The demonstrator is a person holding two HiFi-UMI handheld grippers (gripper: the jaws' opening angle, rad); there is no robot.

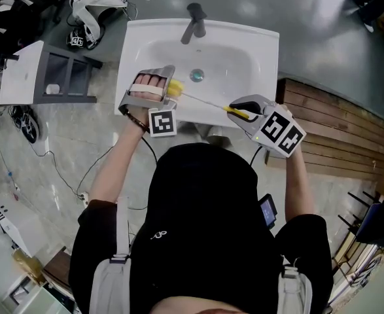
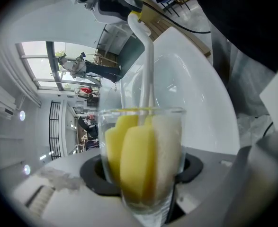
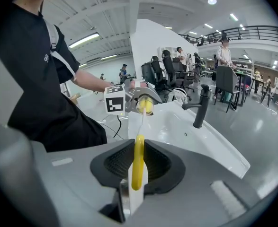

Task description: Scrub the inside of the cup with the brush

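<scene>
The left gripper [image 1: 165, 86] is clamped round a clear glass cup [image 2: 175, 126], which it holds above the glossy white sink [image 1: 244, 54]. The right gripper [image 1: 244, 111] pinches the yellow-and-white handle [image 3: 138, 167] of the brush [image 1: 205, 100]. The sponge head [image 2: 136, 160] — yellow foam with a coarser white strip — sits inside the cup and fills it nearly wall to wall. The stem is thin, pale plastic and looks likely to flex. To scrub well, the right hand should probably push along the cup's axis in short strokes and twist, while the left grips firmly — smooth glass may slip. Whether the foam reaches the bottom is hard to tell through the curved glass.
</scene>
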